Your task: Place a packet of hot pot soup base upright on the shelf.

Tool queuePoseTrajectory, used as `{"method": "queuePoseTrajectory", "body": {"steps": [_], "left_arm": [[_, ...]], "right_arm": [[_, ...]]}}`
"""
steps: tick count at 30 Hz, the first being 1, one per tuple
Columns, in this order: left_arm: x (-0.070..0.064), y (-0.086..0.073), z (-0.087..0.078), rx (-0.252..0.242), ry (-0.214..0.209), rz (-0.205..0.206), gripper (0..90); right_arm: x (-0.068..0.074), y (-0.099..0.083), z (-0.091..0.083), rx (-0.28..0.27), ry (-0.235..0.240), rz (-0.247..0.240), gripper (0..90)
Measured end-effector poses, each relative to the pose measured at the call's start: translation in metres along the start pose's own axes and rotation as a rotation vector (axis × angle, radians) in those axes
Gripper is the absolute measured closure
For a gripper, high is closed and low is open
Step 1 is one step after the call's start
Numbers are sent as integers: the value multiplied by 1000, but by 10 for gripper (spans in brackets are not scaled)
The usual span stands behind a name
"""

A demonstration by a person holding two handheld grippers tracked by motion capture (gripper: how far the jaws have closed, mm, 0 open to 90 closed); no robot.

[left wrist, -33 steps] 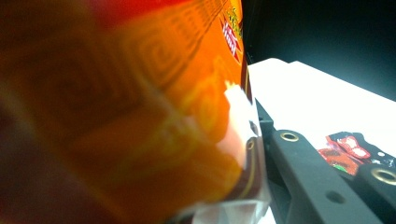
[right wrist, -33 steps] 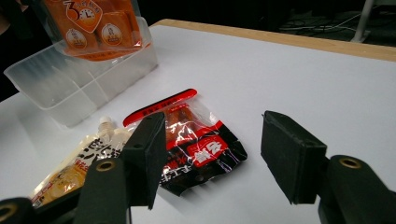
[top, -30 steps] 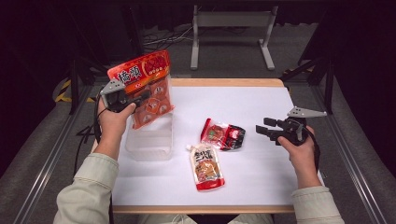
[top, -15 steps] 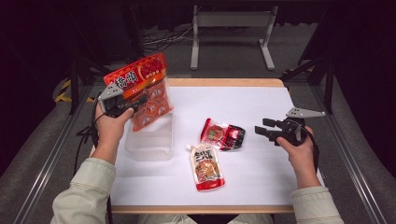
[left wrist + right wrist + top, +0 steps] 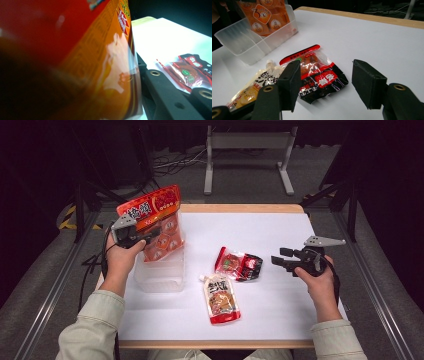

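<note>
My left gripper [image 5: 149,236] is shut on a large orange-red snack bag [image 5: 155,222], held upright with its lower end inside the clear plastic bin [image 5: 160,275] at the table's left. The bag [image 5: 95,57] presses close against the left gripper view, one black jaw showing at lower right. My right gripper [image 5: 279,257] hovers open at the right of the table, aimed at a red-and-black packet [image 5: 239,264]. In the right gripper view that packet [image 5: 317,75] lies just beyond the open gripper [image 5: 325,82]. A spouted sauce pouch [image 5: 220,297] lies near the front.
The white tabletop [image 5: 270,230] has a wooden edge at the back. The clear bin [image 5: 249,47] has inner dividers. Dark floor, cables and a metal stand lie beyond the table.
The left gripper has lowered the orange-red bag and tilted it down into the bin. The right gripper has stayed where it was, open.
</note>
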State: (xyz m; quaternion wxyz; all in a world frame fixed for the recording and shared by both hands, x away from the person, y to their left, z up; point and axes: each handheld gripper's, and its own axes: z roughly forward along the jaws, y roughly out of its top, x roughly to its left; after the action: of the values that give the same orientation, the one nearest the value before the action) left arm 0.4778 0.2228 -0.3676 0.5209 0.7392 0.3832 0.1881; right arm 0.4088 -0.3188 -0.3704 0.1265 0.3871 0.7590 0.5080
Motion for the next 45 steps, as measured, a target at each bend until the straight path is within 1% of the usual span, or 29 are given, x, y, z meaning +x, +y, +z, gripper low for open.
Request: {"method": "queuePoseTrajectory", "body": {"steps": [2,3,4,6,8,9,10,11,15,17,18,19,20,23,24,25,26,27,29,31,32,33,36,39,40,41,43,44,45], "left_arm": [[4,-3,0,15,-9,-18,710],[5,-4,1,29,-12,-20,709],[4,-3,1,47,-12,-15,707],[3,-3,5,80,-15,10,704],[0,-5,11,127,-11,33,702],[0,-5,11,127,-11,33,700],[-2,-4,14,132,4,42,700],[-2,-4,14,132,4,42,701],[3,-5,13,126,3,5,699],[5,-5,13,125,21,1,688],[5,-5,13,128,33,12,676],[5,-5,13,130,42,10,658],[5,-5,13,131,47,-1,617],[6,-6,14,77,28,-53,402],[7,-6,13,72,37,-58,352],[7,-5,12,57,50,-59,300],[7,-5,12,57,50,-59,237],[6,-4,9,42,75,-57,188],[5,-3,6,49,102,-53,123],[5,-3,3,57,125,-51,88],[5,-2,1,54,132,-63,71],[5,-2,-1,51,139,-65,67],[3,-2,-6,41,143,-66,55],[1,-2,-10,38,138,-62,50],[-1,-4,-15,43,148,-24,45],[-2,-5,-17,43,149,-15,41],[-4,-9,-23,36,139,-7,34],[-4,-9,-23,36,139,-7,32],[-8,-12,-31,31,130,0,32]], "right_arm": [[0,0,1,-2,0,-2,414],[0,0,1,-2,1,0,414],[0,0,2,0,1,1,415],[0,0,3,4,3,2,414],[0,0,4,8,3,0,414],[0,0,4,8,3,0,414],[1,0,5,9,5,-6,414],[2,0,5,8,5,-7,414],[1,0,4,3,6,-3,414],[0,-1,4,5,5,0,414],[0,-1,4,6,5,0,414],[0,-1,4,6,5,1,414],[-1,-1,3,4,5,2,413],[-1,0,3,4,5,6,413],[-1,0,3,4,5,4,413],[-1,0,4,1,6,-1,413],[-1,0,4,0,6,2,413],[0,0,4,2,6,4,413],[0,0,5,4,8,4,414],[1,0,5,6,8,-1,413],[1,0,5,5,10,0,412],[1,0,5,6,9,0,412],[0,0,5,4,8,0,411],[0,0,5,6,7,7,408],[-1,0,5,5,5,5,407],[-1,0,5,3,4,3,407],[-1,0,5,3,1,0,406],[-1,0,5,4,1,1,405],[-1,0,5,6,0,3,405]]}}
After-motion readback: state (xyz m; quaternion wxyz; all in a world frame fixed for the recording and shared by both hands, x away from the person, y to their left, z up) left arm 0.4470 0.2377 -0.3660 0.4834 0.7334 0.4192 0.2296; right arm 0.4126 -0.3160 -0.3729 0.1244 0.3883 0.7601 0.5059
